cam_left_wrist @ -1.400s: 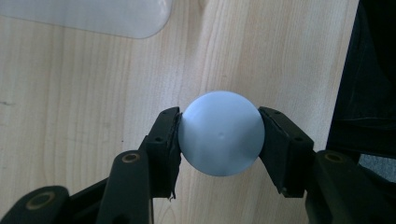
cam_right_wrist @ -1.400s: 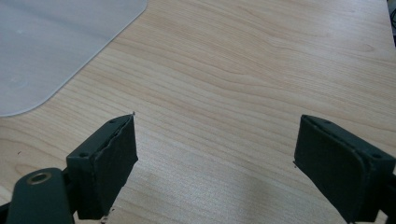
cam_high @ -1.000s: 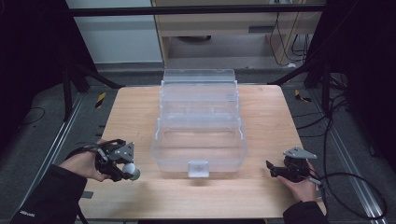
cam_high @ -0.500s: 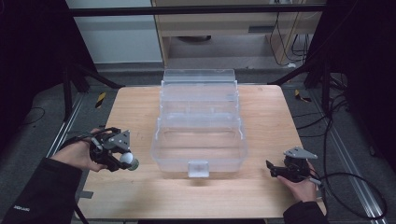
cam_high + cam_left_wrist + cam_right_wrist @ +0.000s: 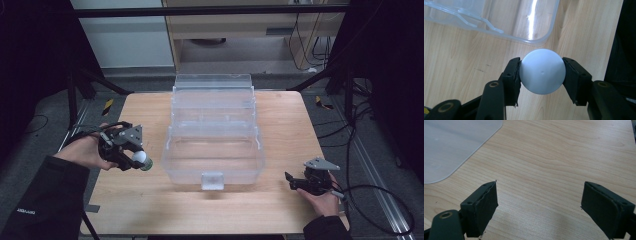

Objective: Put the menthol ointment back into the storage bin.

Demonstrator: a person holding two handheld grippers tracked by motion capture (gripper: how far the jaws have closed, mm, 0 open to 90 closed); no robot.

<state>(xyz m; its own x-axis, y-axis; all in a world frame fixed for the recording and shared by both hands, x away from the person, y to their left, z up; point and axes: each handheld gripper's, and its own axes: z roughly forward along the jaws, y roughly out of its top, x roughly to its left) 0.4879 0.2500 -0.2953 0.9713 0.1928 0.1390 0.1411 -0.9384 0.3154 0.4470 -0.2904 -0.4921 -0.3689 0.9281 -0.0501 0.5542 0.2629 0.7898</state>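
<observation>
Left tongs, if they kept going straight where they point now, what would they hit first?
Probably the clear plastic box: the left tongs, shut on the white ball, aim toward its near rounded corner, though depth is hard to judge.

A smooth white ball (image 5: 542, 71), plain and round, sits pinched between the left gripper's (image 5: 141, 162) two black pads, lifted off the wooden table at its near left, just beside the clear plastic box (image 5: 214, 150).
</observation>
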